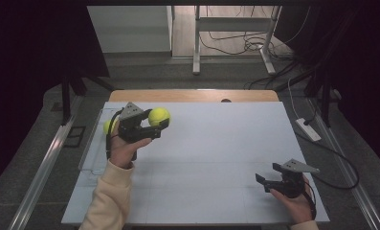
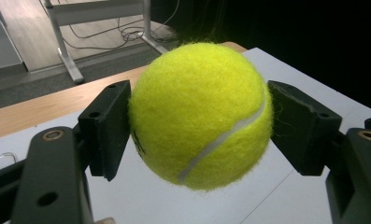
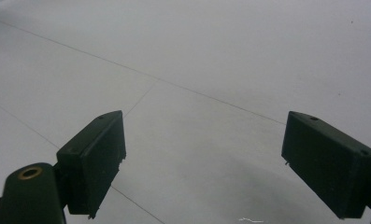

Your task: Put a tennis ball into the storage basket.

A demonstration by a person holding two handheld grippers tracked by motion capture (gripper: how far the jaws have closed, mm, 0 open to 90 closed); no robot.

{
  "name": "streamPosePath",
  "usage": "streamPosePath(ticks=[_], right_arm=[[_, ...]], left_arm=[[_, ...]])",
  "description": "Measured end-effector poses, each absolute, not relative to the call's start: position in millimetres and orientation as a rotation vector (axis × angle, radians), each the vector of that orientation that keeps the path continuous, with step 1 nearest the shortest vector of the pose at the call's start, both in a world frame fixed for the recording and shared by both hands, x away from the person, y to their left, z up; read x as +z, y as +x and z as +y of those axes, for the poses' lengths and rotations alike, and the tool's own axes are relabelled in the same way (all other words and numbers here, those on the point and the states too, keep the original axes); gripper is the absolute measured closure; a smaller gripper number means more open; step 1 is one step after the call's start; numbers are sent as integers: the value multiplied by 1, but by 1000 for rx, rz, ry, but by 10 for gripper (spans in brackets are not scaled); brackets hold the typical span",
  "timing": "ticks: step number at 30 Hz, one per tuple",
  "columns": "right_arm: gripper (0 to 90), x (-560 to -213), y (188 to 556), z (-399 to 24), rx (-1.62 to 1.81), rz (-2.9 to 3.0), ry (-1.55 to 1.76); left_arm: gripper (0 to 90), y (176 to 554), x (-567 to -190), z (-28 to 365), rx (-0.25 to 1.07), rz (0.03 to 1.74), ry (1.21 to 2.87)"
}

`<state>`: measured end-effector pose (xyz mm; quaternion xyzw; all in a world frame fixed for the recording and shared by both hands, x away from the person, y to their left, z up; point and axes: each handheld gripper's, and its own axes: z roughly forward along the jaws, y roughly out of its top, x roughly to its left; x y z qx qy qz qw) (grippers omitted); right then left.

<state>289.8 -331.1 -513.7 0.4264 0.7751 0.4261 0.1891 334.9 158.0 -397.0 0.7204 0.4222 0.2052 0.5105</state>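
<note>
My left claw [image 1: 151,125] pinches a tennis ball [image 1: 159,116] above the tabletop [image 1: 216,143]; my right claw [image 1: 269,181] hangs spread. Behind the left hand, possibly a second ball [image 1: 107,126] in a clear tray [image 1: 89,153], half hidden.

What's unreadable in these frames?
- Second tennis ball, high view: mostly hidden behind the left gripper and its cable.
- Clear tray, high view: contents too faint to tell.
- Print on the held tennis ball, left gripper view: cut off by the finger.
</note>
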Motion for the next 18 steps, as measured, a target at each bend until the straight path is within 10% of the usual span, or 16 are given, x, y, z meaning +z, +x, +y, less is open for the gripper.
streamPosePath(ticks=[18], right_arm=[[137, -514, 290, -331, 1198, 2180, 1201]], left_arm=[[274, 337, -397, 180, 533, 1093, 1707]])
